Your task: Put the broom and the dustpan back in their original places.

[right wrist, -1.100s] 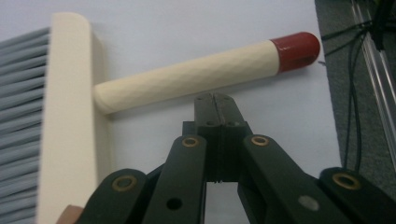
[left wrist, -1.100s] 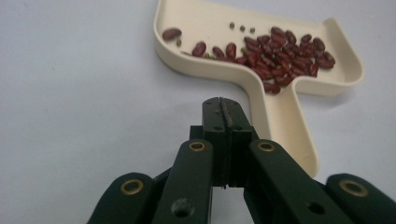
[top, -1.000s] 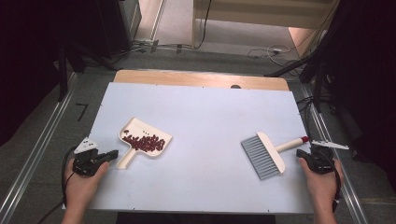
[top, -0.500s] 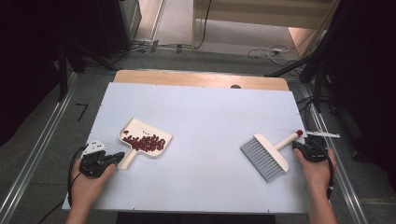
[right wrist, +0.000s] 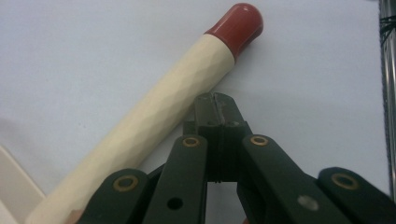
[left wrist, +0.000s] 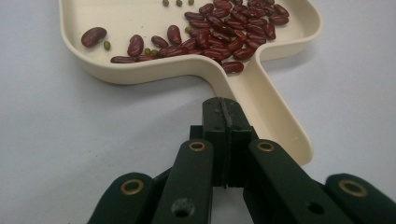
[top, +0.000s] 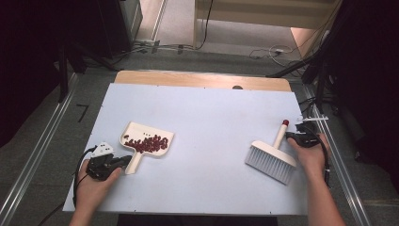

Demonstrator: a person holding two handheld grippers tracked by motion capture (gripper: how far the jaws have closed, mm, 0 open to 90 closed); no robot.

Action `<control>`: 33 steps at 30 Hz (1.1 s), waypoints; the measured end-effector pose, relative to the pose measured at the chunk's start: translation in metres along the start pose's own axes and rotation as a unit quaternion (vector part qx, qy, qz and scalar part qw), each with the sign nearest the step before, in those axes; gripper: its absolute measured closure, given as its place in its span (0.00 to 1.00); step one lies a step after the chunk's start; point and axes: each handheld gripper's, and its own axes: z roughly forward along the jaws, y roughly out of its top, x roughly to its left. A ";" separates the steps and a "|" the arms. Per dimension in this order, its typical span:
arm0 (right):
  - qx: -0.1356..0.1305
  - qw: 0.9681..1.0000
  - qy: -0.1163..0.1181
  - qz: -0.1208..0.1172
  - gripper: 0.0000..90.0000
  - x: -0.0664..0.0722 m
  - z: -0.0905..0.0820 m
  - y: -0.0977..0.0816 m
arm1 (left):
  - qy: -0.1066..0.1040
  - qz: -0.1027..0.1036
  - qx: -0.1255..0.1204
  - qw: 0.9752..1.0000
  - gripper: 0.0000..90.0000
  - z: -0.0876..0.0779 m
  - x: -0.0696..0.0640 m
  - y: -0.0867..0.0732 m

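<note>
At lower left the left gripper (top: 123, 161), jaws pressed together on nothing, is sitting beside the dustpan (top: 147, 141) of beans (top: 151, 144), while the right gripper (top: 292, 136), likewise closed empty, is lying beside the brush (top: 272, 157) handle at right

**Colour and pattern record**

I note a pale blue-white table top (top: 211, 141) with a light wood strip (top: 202, 79) along its far edge. The dustpan (top: 141, 146) is plain cream. The beans (left wrist: 224, 28) in it are dark glossy red; a few much smaller ones (left wrist: 148, 50) look olive green, though I cannot be sure at this size. The brush (top: 271, 157) has a cream back and pale grey-white bristles. Its handle (right wrist: 163, 121) is cream with a faint faceted diamond pattern and a red cap (right wrist: 236, 23). I see both the left gripper (left wrist: 222, 109) and right gripper (right wrist: 215, 105) as black, with brass-coloured rivets (left wrist: 196, 146). The floor (top: 51, 122) is grey.
</note>
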 end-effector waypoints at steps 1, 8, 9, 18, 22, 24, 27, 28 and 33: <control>0.002 1.000 0.001 0.000 0.98 0.002 0.001 0.002 | -0.001 0.002 0.002 1.000 1.00 0.000 0.000 0.000; 0.005 1.000 0.019 -0.005 0.98 0.015 0.010 0.014 | -0.003 0.006 0.002 1.000 1.00 0.002 -0.003 0.001; 0.008 1.000 0.021 -0.006 0.98 0.017 0.010 0.016 | -0.004 0.009 0.004 1.000 1.00 0.002 -0.003 0.001; 0.007 0.999 0.029 -0.016 0.98 0.031 0.016 0.023 | -0.006 0.014 0.004 1.000 1.00 0.003 -0.005 0.002; 0.005 0.999 0.031 -0.016 0.98 0.033 0.017 0.023 | -0.007 0.014 0.004 1.000 1.00 0.003 -0.006 0.002; 0.005 0.999 0.030 -0.017 0.98 0.033 0.017 0.023 | -0.007 0.015 0.005 1.000 1.00 0.003 -0.006 0.002; 0.004 0.999 0.030 -0.018 0.98 0.034 0.017 0.023 | -0.008 0.016 0.005 1.000 1.00 0.003 -0.007 0.002; 0.005 0.999 0.029 -0.018 0.98 0.034 0.017 0.023 | -0.009 0.017 0.005 1.000 1.00 0.004 -0.007 0.002; 0.004 0.999 0.030 -0.018 0.98 0.034 0.017 0.022 | -0.013 0.023 0.008 1.000 1.00 0.005 -0.009 0.003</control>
